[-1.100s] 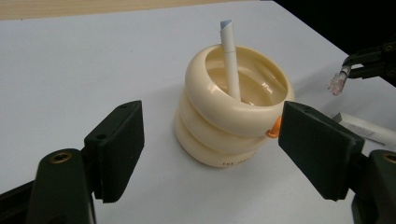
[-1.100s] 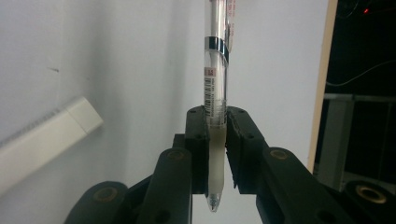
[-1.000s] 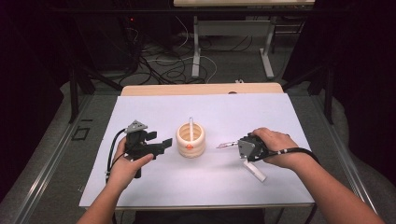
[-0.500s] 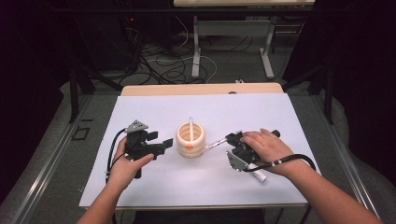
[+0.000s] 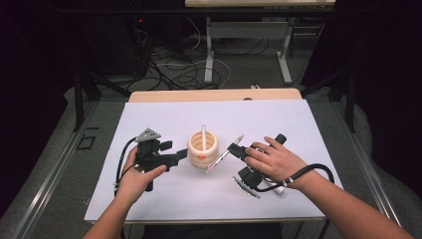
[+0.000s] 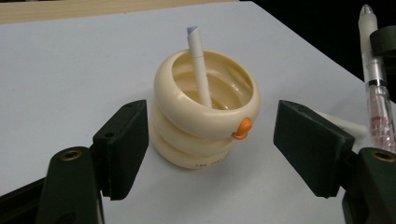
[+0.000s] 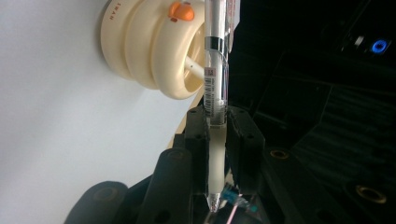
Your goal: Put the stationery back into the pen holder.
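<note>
A cream ringed holder [image 5: 199, 155] [image 6: 205, 126] [image 7: 144, 51] with a small orange knob [image 6: 243, 128] stands mid-table. A white pen [image 5: 203, 137] [image 6: 198, 70] leans inside it. My left gripper [image 5: 178, 157] points at the holder from the left. Its jaws have just been closing, and its pads [image 6: 126, 144] flank the holder without pressing on it. My right gripper [image 5: 235, 149] [image 7: 217, 135] is shut on a clear pen [image 5: 219, 162] [image 7: 215, 70]. That pen lies slanted just right of the holder, one end close to its wall.
The white tabletop [image 5: 298, 124] has a wooden edge [image 5: 214, 94] at the back. Cables and table legs lie on the dark floor beyond. The right gripper's black cable [image 5: 311, 172] loops beside the wrist.
My right hand has carried the clear pen leftward, from the table's right side up beside the holder. The left gripper has stayed in place at the holder.
</note>
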Demonstrator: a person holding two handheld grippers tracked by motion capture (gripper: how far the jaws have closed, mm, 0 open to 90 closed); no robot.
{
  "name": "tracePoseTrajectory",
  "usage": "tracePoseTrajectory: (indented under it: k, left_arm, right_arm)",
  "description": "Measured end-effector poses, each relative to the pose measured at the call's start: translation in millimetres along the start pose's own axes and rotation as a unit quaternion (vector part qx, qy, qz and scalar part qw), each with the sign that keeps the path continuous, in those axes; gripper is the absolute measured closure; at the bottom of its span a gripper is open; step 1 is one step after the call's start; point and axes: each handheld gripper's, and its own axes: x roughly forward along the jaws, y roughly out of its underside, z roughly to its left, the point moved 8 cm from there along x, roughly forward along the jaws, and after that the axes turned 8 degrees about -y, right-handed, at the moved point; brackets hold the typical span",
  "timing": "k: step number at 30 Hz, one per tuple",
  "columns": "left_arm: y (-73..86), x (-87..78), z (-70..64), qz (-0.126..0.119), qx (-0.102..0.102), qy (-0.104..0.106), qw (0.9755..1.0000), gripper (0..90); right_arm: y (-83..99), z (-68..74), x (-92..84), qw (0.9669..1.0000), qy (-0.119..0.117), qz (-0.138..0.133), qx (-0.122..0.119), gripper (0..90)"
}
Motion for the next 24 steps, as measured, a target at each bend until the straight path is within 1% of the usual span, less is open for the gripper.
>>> tracePoseTrajectory:
  k: [1, 2, 4, 6, 7, 8, 9, 10, 11, 12, 13, 14, 16, 17, 18, 19, 21, 22, 23, 24]
  left_arm:
    - [-0.3, -0.3, -2.3, 0.000, -0.003, 0.005, 1.0000, 27.3]
    - [-0.4, -0.6, -4.3, 0.002, -0.003, 0.008, 1.0000, 27.6]
    - [-0.5, -1.1, -8.2, 0.005, -0.001, 0.019, 0.9998, 28.2]
    - [0.2, -0.8, -13.3, 0.009, -0.003, 0.030, 0.9995, 28.8]
    - [0.9, -0.8, -15.8, 0.015, -0.002, 0.036, 0.9993, 28.9]
    - [1.5, 0.1, -18.4, 0.016, 0.000, 0.040, 0.9991, 29.4]
    - [2.2, 0.3, -21.2, 0.021, 0.000, 0.047, 0.9987, 30.6]
    - [2.9, 0.8, -23.9, 0.025, 0.002, 0.052, 0.9983, 31.7]
    - [3.5, 1.3, -26.7, 0.029, 0.001, 0.055, 0.9981, 32.6]
    - [3.4, 2.0, -29.1, 0.028, 0.002, 0.057, 0.9980, 33.0]
    - [3.8, 1.3, -31.4, 0.035, 0.003, 0.063, 0.9974, 33.7]
    - [3.5, 1.7, -34.0, 0.034, 0.000, 0.064, 0.9974, 35.4]
    - [2.8, 0.7, -38.4, 0.040, 0.001, 0.075, 0.9964, 36.9]
    - [2.5, 0.8, -40.6, 0.041, -0.001, 0.077, 0.9962, 38.0]
    - [2.4, 0.4, -42.7, 0.046, 0.001, 0.084, 0.9954, 38.7]
    - [2.3, 0.2, -45.1, 0.050, 0.001, 0.089, 0.9948, 39.5]
    - [2.0, 1.2, -50.8, 0.055, 0.000, 0.097, 0.9937, 42.5]
    - [2.0, 1.5, -53.5, 0.059, -0.001, 0.101, 0.9931, 43.3]
    - [1.9, 1.7, -56.4, 0.063, -0.001, 0.105, 0.9925, 44.4]
    - [2.1, 1.4, -58.9, 0.070, -0.001, 0.105, 0.9920, 45.2]
  right_arm:
    - [-1.3, -0.2, 0.4, 1.0000, 0.001, 0.000, -0.004, 79.7]
    - [-3.6, -2.4, 0.5, 0.9997, 0.001, -0.001, -0.022, 79.6]
    - [-5.1, -2.4, 0.3, 0.9996, 0.008, 0.003, -0.028, 79.6]
    - [-7.8, -4.1, 0.2, 0.9991, 0.011, 0.001, -0.040, 79.6]
    - [-8.9, -4.3, -0.7, 0.9989, 0.013, 0.004, -0.045, 79.6]
    - [-10.5, -4.1, -0.7, 0.9987, 0.014, 0.001, -0.050, 79.6]
    - [-11.4, -3.7, -2.0, 0.9985, 0.013, 0.006, -0.052, 79.6]
    - [-13.4, -3.4, -2.3, 0.9983, 0.015, 0.002, -0.056, 79.6]
    - [-15.1, -3.4, -2.9, 0.9981, 0.018, 0.000, -0.059, 79.6]
    - [-16.6, -3.5, -3.3, 0.9977, 0.016, 0.000, -0.065, 79.6]
    - [-18.2, -3.7, -3.7, 0.9975, 0.022, -0.003, -0.067, 79.6]
    - [-19.2, -3.9, -4.6, 0.9972, 0.019, 0.000, -0.072, 79.6]
    - [-22.7, -5.2, -4.6, 0.9962, 0.027, -0.010, -0.082, 79.6]
    - [-24.1, -5.1, -4.7, 0.9960, 0.031, -0.014, -0.082, 79.6]
    - [-24.6, -4.7, -6.2, 0.9959, 0.029, -0.006, -0.085, 79.6]
    - [-25.9, -4.5, -6.5, 0.9955, 0.026, -0.006, -0.091, 79.6]
    - [-29.7, -5.0, -5.6, 0.9940, 0.030, -0.015, -0.104, 79.6]
    - [-30.4, -3.6, -5.9, 0.9940, 0.028, -0.014, -0.105, 79.6]
    - [-32.4, -3.2, -5.2, 0.9933, 0.027, -0.017, -0.111, 79.6]
    - [-32.9, -2.0, -5.5, 0.9931, 0.021, -0.010, -0.115, 79.6]
